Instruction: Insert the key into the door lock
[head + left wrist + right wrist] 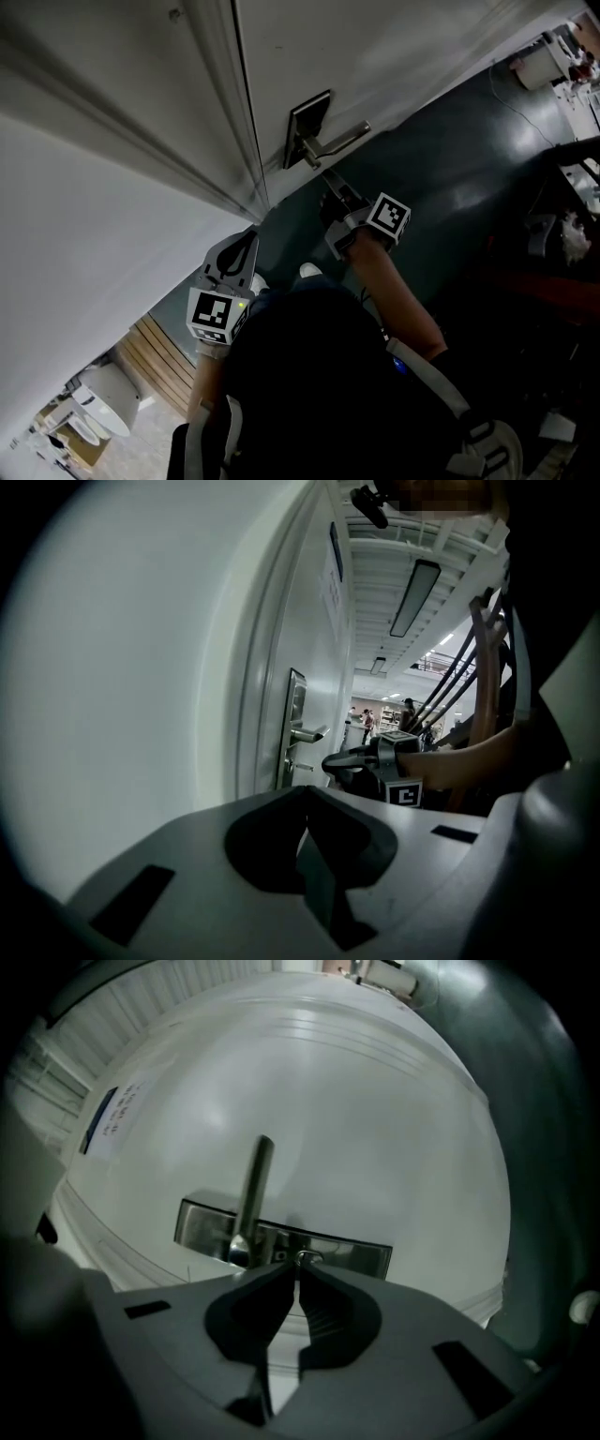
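Observation:
A white door [394,47] carries a steel lock plate [307,127] with a lever handle [339,142]. My right gripper [330,194] points up at the plate just below the lever's base, its jaws shut on a small metal key [306,1258]. The key's head shows at the jaw tips, right against the lock plate [281,1237], beside the lever handle [253,1190]. How deep the key sits is hidden. My left gripper [236,255] hangs lower left by the door frame, shut and holding nothing. The left gripper view shows the lock plate [296,726] and the right gripper [349,759] side on.
The door frame [225,141] runs along the left of the door, with a white wall [84,244] beyond it. Dark floor [469,169] lies to the right. A wooden slatted thing [159,361] and white objects [98,403] sit at the lower left. Clutter [572,216] lines the right edge.

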